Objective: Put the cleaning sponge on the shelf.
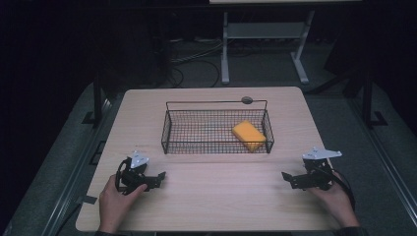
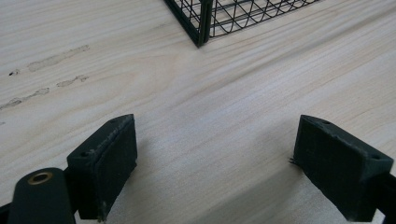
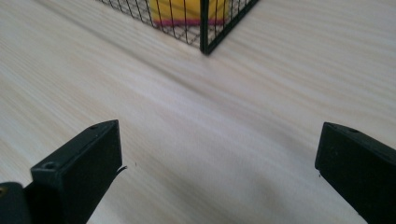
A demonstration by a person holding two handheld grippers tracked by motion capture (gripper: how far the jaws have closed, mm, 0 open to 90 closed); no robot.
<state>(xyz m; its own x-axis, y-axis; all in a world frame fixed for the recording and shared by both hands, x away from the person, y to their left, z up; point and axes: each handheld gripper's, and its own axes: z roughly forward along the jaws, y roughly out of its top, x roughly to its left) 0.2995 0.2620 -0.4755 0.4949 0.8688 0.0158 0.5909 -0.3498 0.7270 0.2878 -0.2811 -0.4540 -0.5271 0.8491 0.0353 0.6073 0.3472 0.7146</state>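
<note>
From above, my left tongs (image 1: 156, 178) and right tongs (image 1: 289, 178) rest released near the front corners of the pale wooden worktop (image 1: 216, 196), and the yellow rectangular sponge (image 1: 249, 134) lies in the right end of the black wire basket (image 1: 169, 129) toward the far edge. Along my left tongs (image 2: 215, 154) the jaws gape over bare wood, a basket corner (image 2: 201, 23) ahead. Along my right tongs (image 3: 219, 168) the jaws stand wide, the sponge (image 3: 184, 10) behind the mesh.

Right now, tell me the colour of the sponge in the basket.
Yellow-orange; the sponge shows best in the high view, in the wire basket.
</note>
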